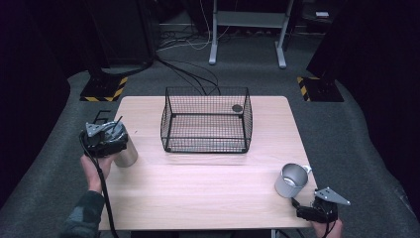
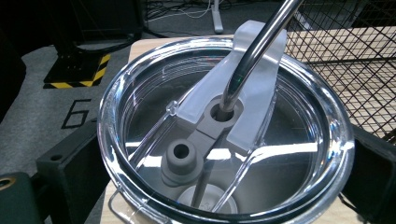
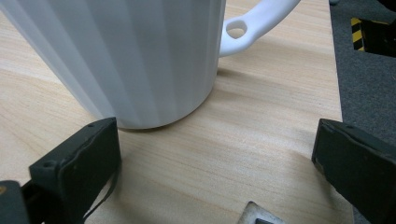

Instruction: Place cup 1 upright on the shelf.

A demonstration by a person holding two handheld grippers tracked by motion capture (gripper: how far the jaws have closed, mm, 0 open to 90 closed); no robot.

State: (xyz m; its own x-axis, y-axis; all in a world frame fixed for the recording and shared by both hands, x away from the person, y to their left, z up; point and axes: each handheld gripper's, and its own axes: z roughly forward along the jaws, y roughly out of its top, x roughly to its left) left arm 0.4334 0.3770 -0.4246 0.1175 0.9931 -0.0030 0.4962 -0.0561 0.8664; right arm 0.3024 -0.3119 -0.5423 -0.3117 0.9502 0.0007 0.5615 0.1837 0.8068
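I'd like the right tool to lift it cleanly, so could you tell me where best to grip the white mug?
Probably across the white mug's lower ribbed wall, approaching from the near table edge: it stands upright, handle turned away rightward, the open right tool already facing it.

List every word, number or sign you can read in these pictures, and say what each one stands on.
"6": black outlined digit on the grey carpet floor, left of the light wooden table; legible in the left gripper view.
Black-and-yellow hazard stripes: a warning sign without words, on the black stand base plate.
Clear plastic lid of the steel tumbler: no readable text.
White ribbed mug: no text.
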